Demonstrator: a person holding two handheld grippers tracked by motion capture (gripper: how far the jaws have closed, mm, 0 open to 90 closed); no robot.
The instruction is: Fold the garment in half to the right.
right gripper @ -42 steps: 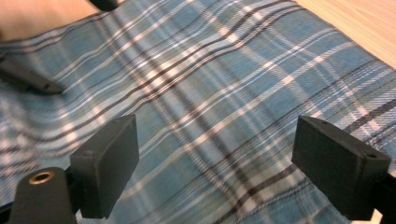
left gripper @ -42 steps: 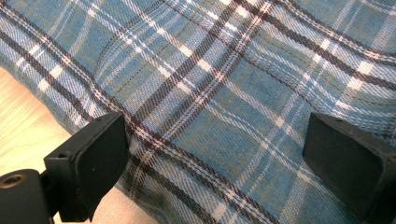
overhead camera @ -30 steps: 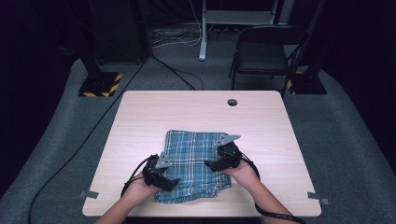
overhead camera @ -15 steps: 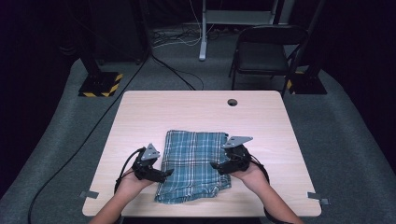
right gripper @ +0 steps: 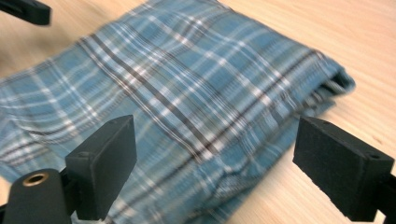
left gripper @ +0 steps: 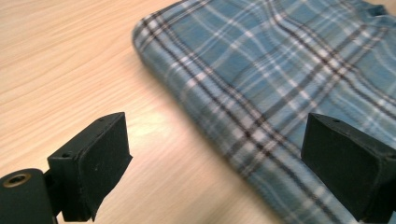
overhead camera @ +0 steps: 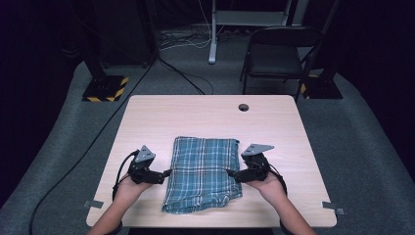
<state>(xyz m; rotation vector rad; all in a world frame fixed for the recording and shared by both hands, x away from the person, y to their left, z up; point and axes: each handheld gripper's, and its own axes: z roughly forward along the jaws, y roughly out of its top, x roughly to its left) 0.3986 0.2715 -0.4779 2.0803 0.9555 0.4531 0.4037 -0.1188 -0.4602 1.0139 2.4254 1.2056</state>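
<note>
Folded plaid cloth (overhead camera: 203, 174) lies flat near the front middle of the table (overhead camera: 161, 112), a rough rectangle, its near edge a bit rumpled.

Left gripper (overhead camera: 166, 173) sits just off the cloth's left edge, jaws spread wide, nothing between them. In the left gripper view the cloth's folded edge (left gripper: 261, 93) runs across between the jaws, with bare wood under the left-hand one.

Right gripper (overhead camera: 230, 172) is at the cloth's right edge, also wide and empty. The right gripper view shows the cloth (right gripper: 187, 102) below and between its jaws, layered corner toward the right.

Change: a second ago both grippers were in over the cloth, close together near its middle. Half a second ago they had parted to the sides. Now they stand further out, clear of the fabric, and the cloth looks neater and squarer.

Reading: a fold looks just finished and let go. Next likely a regrip at the side edges for another fold, or a stop here.
</note>
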